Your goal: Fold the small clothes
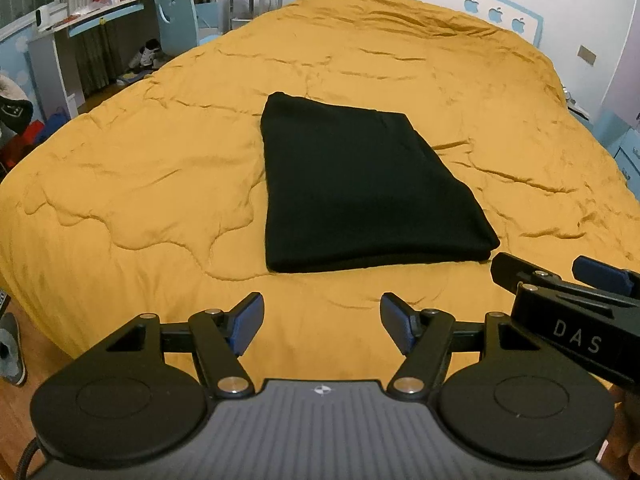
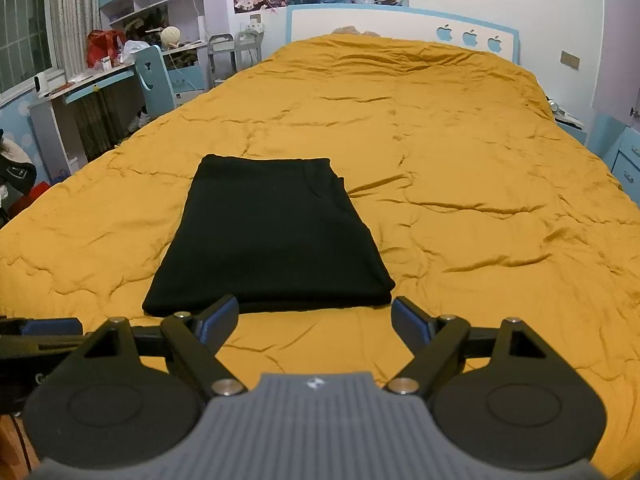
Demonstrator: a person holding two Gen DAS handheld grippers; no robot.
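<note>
A folded black garment [image 1: 360, 192] lies flat on the mustard-yellow quilt [image 1: 140, 184] of the bed, a neat rectangle with its near edge toward me. My left tongs [image 1: 322, 322] hover over bare quilt just short of that edge, released and empty. My right tongs [image 2: 316, 322] are likewise spread wide with nothing between them, their left pad [image 2: 218, 318] overlapping the garment's near edge in view; whether it touches I cannot tell. A blue-trimmed headboard [image 2: 400, 20] closes the far end.
</note>
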